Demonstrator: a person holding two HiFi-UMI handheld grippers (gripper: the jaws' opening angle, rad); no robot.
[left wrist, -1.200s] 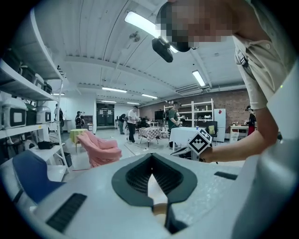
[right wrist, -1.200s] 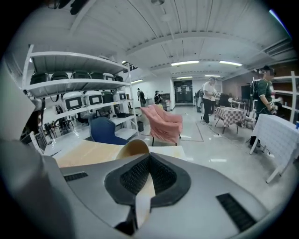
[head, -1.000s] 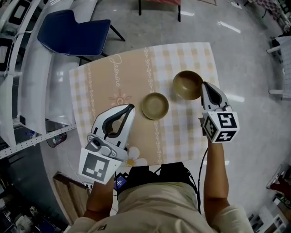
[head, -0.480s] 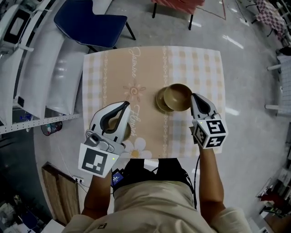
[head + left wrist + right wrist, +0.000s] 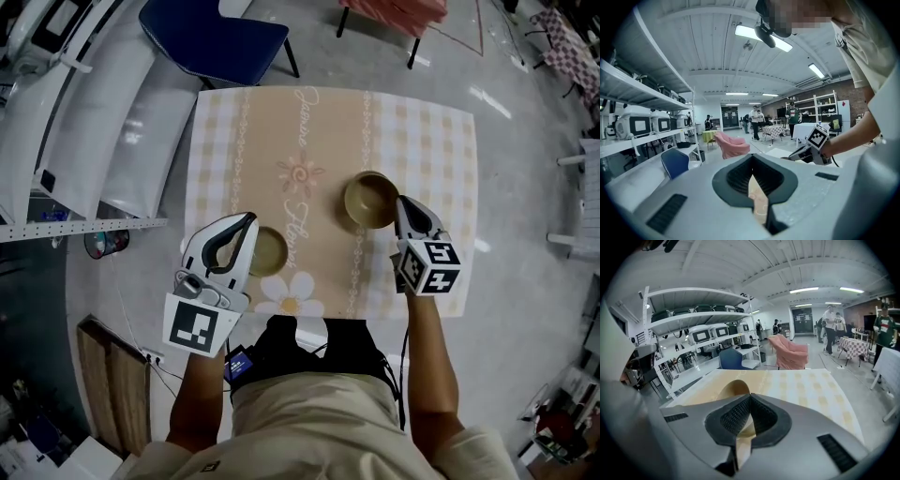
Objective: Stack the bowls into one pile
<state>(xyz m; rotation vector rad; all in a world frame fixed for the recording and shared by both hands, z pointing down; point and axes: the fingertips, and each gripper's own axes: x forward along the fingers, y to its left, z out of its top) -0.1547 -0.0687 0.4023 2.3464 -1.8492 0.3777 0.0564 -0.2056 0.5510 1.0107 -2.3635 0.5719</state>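
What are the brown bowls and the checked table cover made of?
The bowls look like matte plastic or maybe glazed ceramic: even olive-brown colour, dull surface, thin rim. I can't tell which. The table cover looks like cloth or wipe-clean vinyl: it lies flat and has printed checks and flowers.

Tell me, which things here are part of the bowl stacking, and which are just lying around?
Part of the job: right bowl, gripped at its rim by the right gripper; left bowl, beside the shut left gripper.
Just there: checked tablecloth, blue chair, white shelving.
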